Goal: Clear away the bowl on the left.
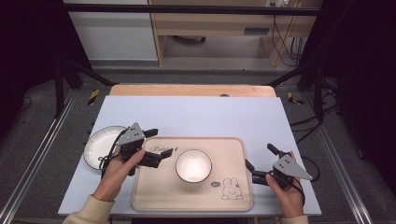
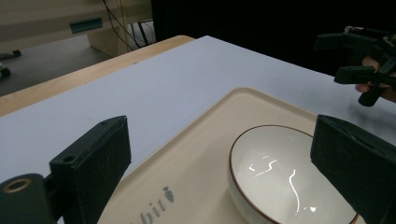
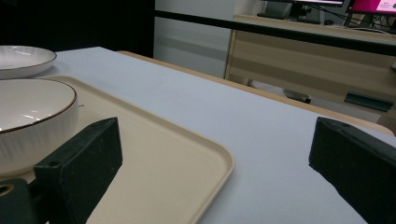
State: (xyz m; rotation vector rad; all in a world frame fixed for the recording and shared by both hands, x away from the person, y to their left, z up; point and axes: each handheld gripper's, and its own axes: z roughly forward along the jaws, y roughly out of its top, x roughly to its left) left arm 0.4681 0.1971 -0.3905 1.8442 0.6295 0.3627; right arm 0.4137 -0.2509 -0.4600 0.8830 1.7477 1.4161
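Observation:
A white bowl (image 1: 193, 165) with a dark rim stands upright in the middle of a beige tray (image 1: 159, 191) printed with a rabbit. My left gripper (image 1: 161, 142) hovers open over the tray's left part, jaws pointing at the bowl and apart from it. In the left gripper view the bowl (image 2: 280, 177) lies just ahead of the open left gripper (image 2: 219, 140), nearer the right jaw. My right gripper (image 1: 260, 157) stands open just off the tray's right edge. In the right gripper view, the right gripper (image 3: 215, 144) spans the tray's corner (image 3: 154, 149), with the bowl (image 3: 32, 116) to the left.
A white plate (image 1: 102, 145) lies on the pale blue table cover (image 1: 201, 116) left of the tray, under the left hand's cable. The plate (image 3: 23, 58) also appears beyond the bowl. The other hand's gripper (image 2: 343, 56) shows far right. Dark frame posts flank the table.

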